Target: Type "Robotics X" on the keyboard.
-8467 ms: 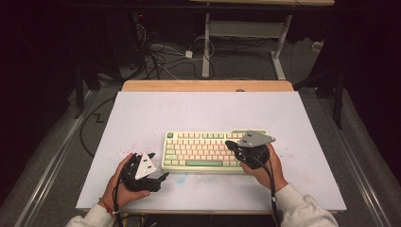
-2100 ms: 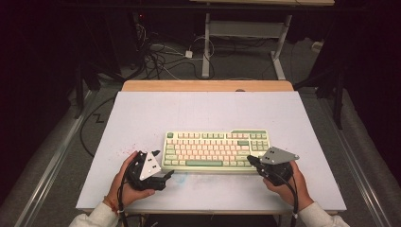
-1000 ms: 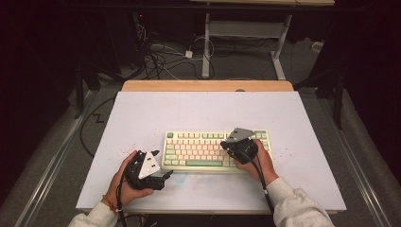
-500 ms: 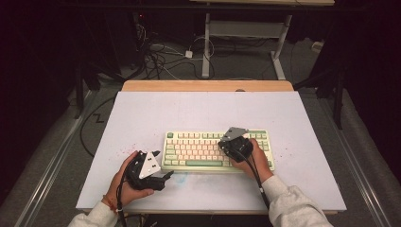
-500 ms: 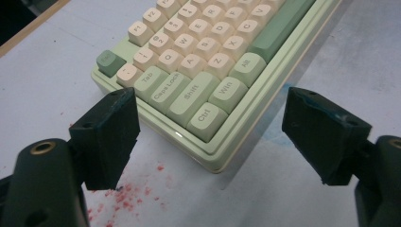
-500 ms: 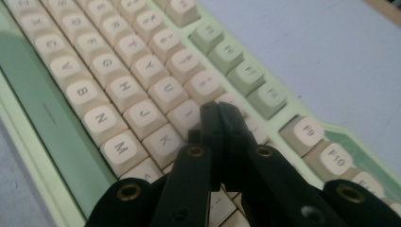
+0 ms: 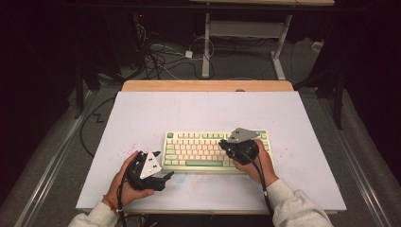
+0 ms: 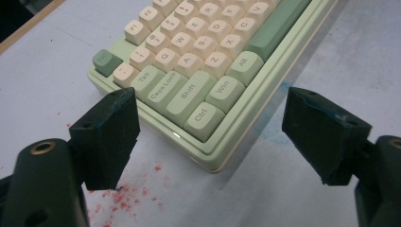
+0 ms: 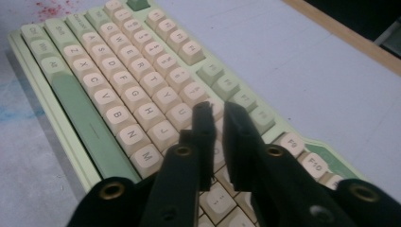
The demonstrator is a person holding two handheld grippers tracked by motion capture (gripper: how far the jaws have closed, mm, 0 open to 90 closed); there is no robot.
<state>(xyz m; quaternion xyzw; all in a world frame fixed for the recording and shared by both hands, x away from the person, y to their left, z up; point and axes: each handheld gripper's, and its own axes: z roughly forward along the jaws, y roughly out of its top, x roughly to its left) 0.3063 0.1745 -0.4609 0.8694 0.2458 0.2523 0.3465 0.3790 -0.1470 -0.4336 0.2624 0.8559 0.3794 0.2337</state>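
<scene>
A pale green keyboard [image 7: 215, 150] w/ cream and green keycaps is laid flat on the white table [image 7: 208, 111], toward the near edge and slightly right of centre, long side parallel to that edge. The left gripper [image 7: 161, 176] is held by the left hand [image 7: 124, 182] on the table just beside the keyboard's near left corner; in the left gripper view its jaws are seen spread wide, w/ that corner (Ctrl, Win, Shift keys) [image 8: 201, 101] framed between them but not touched by either pad. Nothing is gripped by it. The right gripper [image 7: 226, 146] is held by the right hand [image 7: 257, 163] over the right half of the keyboard. In the right gripper view [image 9: 216, 111] its jaws are seen nearly together, w/ only a narrow gap; they have just been opening a little from fully closed, and no object is seen between them. The tips are positioned over the keys approx. at the U/I/J/K region; whether a key is touched cannot be determined. Red specks [image 8: 123, 196] are noted on the table by the keyboard's left end, and a faint blue smear [image 8: 274, 135] along its near side.
</scene>
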